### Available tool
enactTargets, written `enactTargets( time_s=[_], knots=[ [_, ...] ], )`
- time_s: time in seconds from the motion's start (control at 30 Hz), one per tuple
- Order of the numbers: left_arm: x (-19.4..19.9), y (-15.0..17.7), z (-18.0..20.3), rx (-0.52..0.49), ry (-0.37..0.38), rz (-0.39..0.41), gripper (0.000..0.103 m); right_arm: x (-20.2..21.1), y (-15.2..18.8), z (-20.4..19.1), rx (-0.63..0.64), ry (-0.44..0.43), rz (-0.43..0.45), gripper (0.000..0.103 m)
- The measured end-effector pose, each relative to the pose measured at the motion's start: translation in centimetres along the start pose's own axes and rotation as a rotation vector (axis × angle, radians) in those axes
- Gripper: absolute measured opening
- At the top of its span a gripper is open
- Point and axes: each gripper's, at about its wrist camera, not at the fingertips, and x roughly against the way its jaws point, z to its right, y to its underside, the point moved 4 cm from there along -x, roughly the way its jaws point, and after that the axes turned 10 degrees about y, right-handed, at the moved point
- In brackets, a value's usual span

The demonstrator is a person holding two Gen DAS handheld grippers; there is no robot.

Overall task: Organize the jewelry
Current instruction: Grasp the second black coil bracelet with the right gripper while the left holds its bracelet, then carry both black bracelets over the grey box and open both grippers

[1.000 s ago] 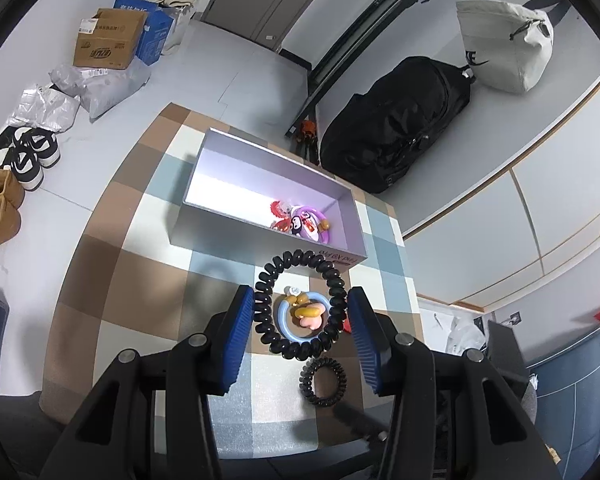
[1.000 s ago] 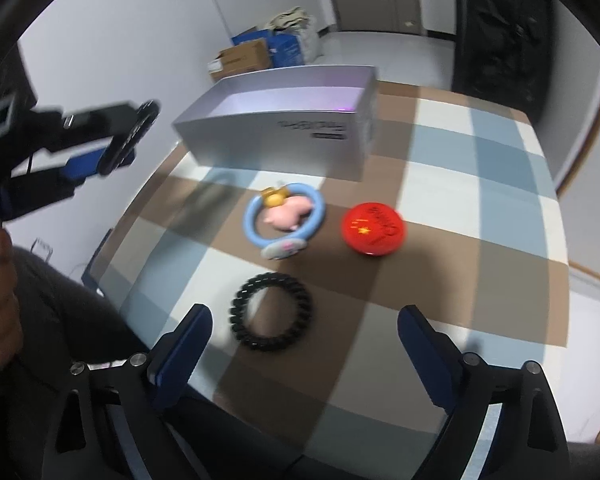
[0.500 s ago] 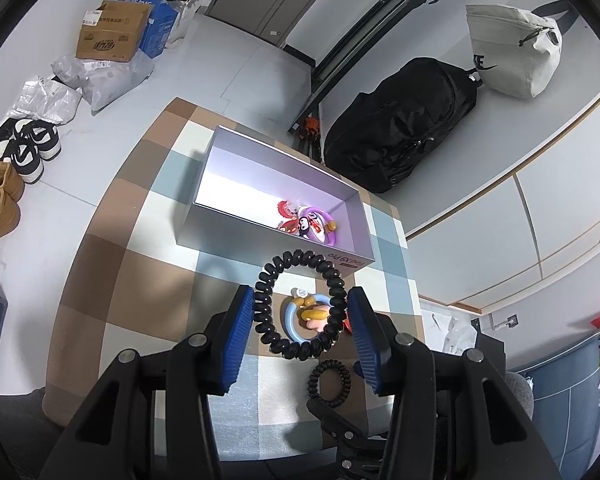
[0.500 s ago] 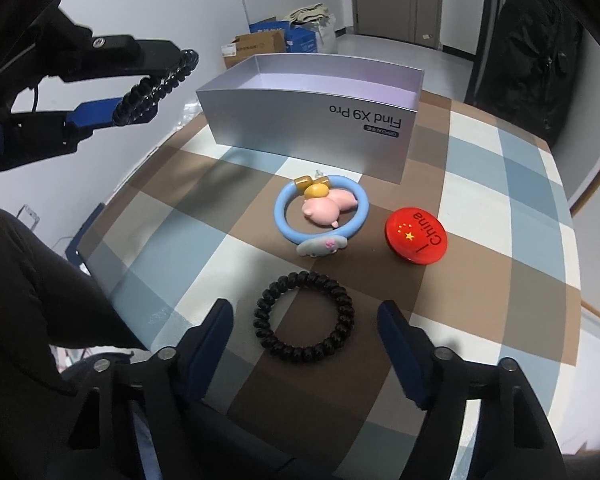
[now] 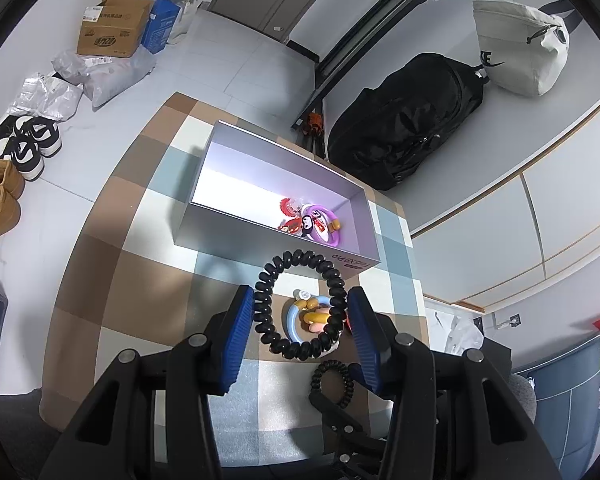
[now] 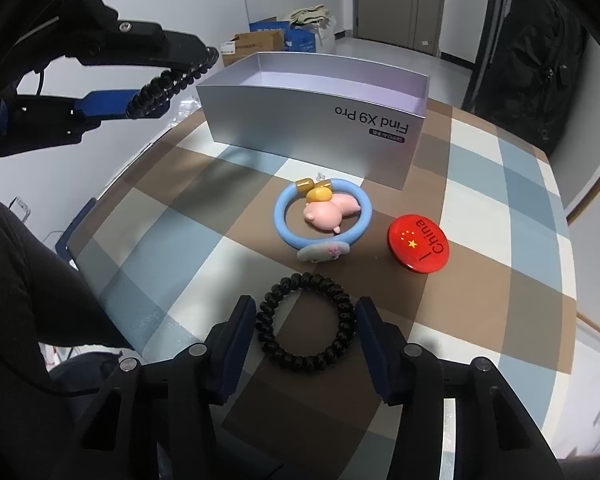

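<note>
Left gripper (image 5: pixel 300 322) tilted downward above checked table (image 5: pixel 100 280), jaws clamped on black coil hair tie (image 5: pixel 302 306), held in air short of silver box (image 5: pixel 276 216).

Right gripper (image 6: pixel 306 330) angled steeply down, jaws just closing around second black coil tie (image 6: pixel 306 322) lying on table; pads at its sides, contact unclear.

Box ahead of left jaws: purple ring (image 5: pixel 324 224), red charms (image 5: pixel 288 210) in right end.

Blue ring with pink charm (image 6: pixel 322 216), red badge (image 6: pixel 418 242) beyond right jaws.

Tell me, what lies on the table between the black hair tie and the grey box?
The blue ring with a pink charm, seen in the right wrist view.
</note>
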Motion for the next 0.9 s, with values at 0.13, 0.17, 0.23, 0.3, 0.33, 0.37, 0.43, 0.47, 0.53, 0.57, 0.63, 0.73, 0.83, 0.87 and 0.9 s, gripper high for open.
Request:
enactTargets(
  time_s=[0.13, 0.17, 0.23, 0.3, 0.33, 0.37, 0.43, 0.47, 0.53, 0.57, 0.63, 0.73, 0.83, 0.87, 0.9],
  knots=[
    [0.0, -0.2, -0.1, 0.002, -0.008, 0.003, 0.042, 0.1, -0.3, 0.7, -0.041, -0.017, 0.0, 0.047],
    [0.0, -0.2, -0.1, 0.002, -0.008, 0.003, 0.042, 0.2, -0.5, 0.9, -0.055, -0.028, 0.002, 0.047],
    [0.0, -0.3, 0.0, 0.001, -0.005, 0.002, 0.042, 0.6, -0.8, 1.3, -0.083, -0.052, 0.015, 0.047],
    [-0.1, -0.4, 0.0, -0.002, -0.008, 0.004, 0.042, 1.0, -1.0, 1.5, -0.102, -0.071, 0.029, 0.047],
    [-0.2, -0.4, 0.0, -0.003, -0.009, 0.005, 0.042, 1.1, -1.1, 1.5, -0.108, -0.079, 0.033, 0.047],
    [-0.2, -0.5, 0.0, -0.004, -0.009, 0.005, 0.042, 1.3, -1.2, 1.6, -0.113, -0.086, 0.038, 0.047],
    [-0.3, -0.6, 0.0, -0.004, -0.012, 0.007, 0.042, 1.6, -1.5, 1.5, -0.121, -0.097, 0.053, 0.047],
    [-0.3, -0.6, -0.1, -0.003, -0.013, 0.008, 0.042, 1.8, -1.7, 1.6, -0.128, -0.104, 0.062, 0.047],
    [-0.4, -0.8, -0.1, 0.001, -0.015, 0.01, 0.042, 2.1, -2.3, 1.7, -0.145, -0.12, 0.078, 0.047],
    [-0.4, -1.0, -0.1, 0.001, -0.015, 0.012, 0.042, 2.2, -2.6, 1.8, -0.153, -0.125, 0.083, 0.047],
    [-0.3, -1.2, 0.1, -0.008, -0.024, 0.022, 0.042, 2.2, -3.1, 2.1, -0.173, -0.136, 0.089, 0.047],
    [-0.3, -1.7, 0.2, -0.024, -0.057, 0.039, 0.042, 2.1, -4.1, 2.9, -0.211, -0.155, 0.096, 0.047],
    [-0.4, -2.1, 0.2, -0.038, -0.075, 0.047, 0.042, 2.1, -5.1, 3.8, -0.253, -0.171, 0.091, 0.047],
    [-0.5, -2.2, 0.3, -0.048, -0.082, 0.05, 0.042, 2.2, -5.3, 4.1, -0.27, -0.182, 0.093, 0.047],
    [-0.5, -2.3, 0.3, -0.058, -0.093, 0.055, 0.042, 2.3, -5.6, 4.5, -0.286, -0.194, 0.094, 0.047]
  ],
)
